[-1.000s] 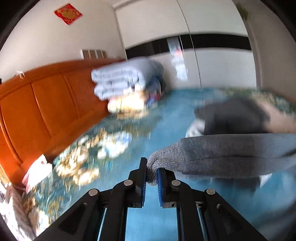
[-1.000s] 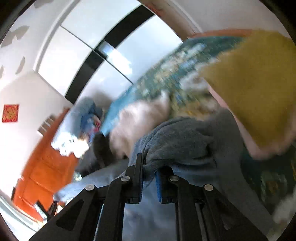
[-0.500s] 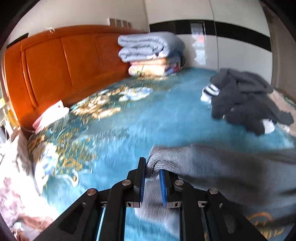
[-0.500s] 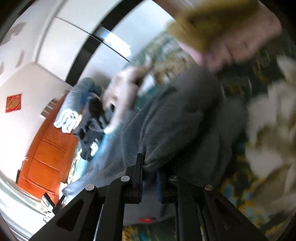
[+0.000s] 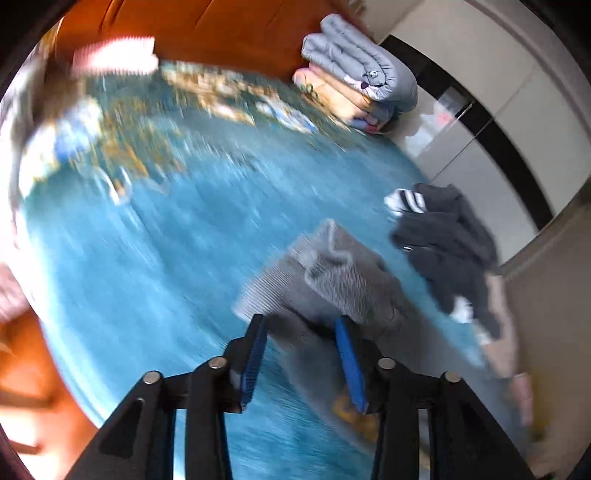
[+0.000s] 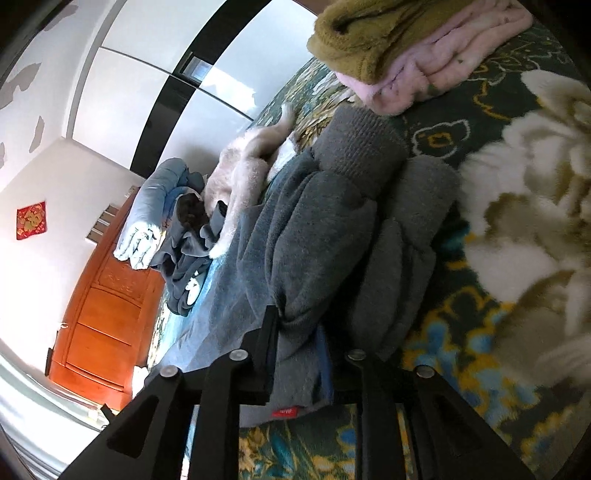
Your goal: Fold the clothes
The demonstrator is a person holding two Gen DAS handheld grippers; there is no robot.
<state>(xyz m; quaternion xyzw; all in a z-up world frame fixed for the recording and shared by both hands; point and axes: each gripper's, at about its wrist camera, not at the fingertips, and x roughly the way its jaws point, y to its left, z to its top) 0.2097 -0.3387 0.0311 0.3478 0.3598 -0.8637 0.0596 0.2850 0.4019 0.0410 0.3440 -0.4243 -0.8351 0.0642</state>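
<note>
I count one grey sweater point(image 5: 343, 280) lying on the blue floral bedspread point(image 5: 155, 258), and I take it as my landmark. My left gripper point(image 5: 301, 343) stands spread apart just at the sweater's ribbed cuff end, both blue pads clear of the cloth, gripping nothing. My right gripper point(image 6: 295, 350) is at the sweater's point(image 6: 332, 229) other end, with a thick fold of grey fabric lying between its two fingers; the far finger is covered by cloth, so I cannot tell whether it is clenched or released.

Beyond the sweater in the left view I see one heap of dark clothes point(image 5: 450, 243), and farther off one stack of folded quilts point(image 5: 358, 77) against the orange headboard point(image 5: 236, 29). Beyond the sweater in the right view sit two folded items, one mustard garment point(image 6: 354, 33) atop one pink garment point(image 6: 439, 70).
</note>
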